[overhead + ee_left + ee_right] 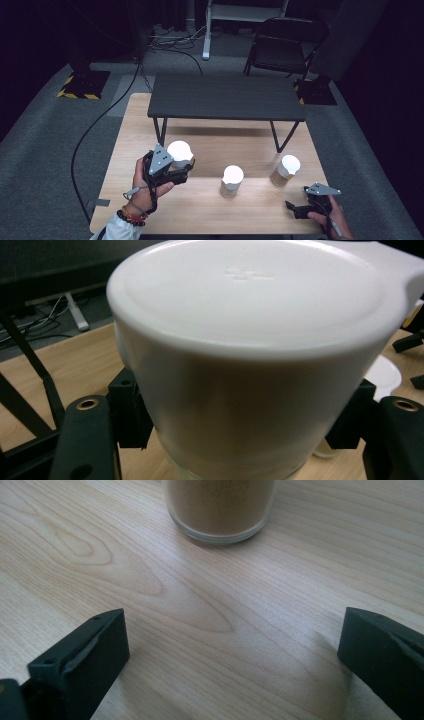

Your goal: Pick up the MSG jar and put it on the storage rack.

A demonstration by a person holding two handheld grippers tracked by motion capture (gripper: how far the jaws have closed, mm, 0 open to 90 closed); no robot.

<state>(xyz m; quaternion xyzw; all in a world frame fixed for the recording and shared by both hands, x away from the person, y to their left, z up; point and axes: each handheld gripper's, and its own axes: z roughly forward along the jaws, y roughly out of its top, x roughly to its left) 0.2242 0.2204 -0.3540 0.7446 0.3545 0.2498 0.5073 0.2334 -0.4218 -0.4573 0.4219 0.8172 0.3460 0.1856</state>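
1. Grip: the white-lidded jar point(250, 365) is clamped by the left gripper point(175, 170) above the wooden table point(150, 125).
2. Slippage could be caused by the smooth glass.
3. Right gripper point(295, 207) is held wide open, empty.

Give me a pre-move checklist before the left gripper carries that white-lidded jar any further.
1. Left gripper clamped on the held jar from both sides: ok.
2. Lid seated flat on the held jar: ok.
3. Held jar lifted off the wooden table: cannot tell.
4. Middle jar and right jar upright, apart from the left gripper: ok.
5. Right gripper open, holding nothing, away from the jars: ok.
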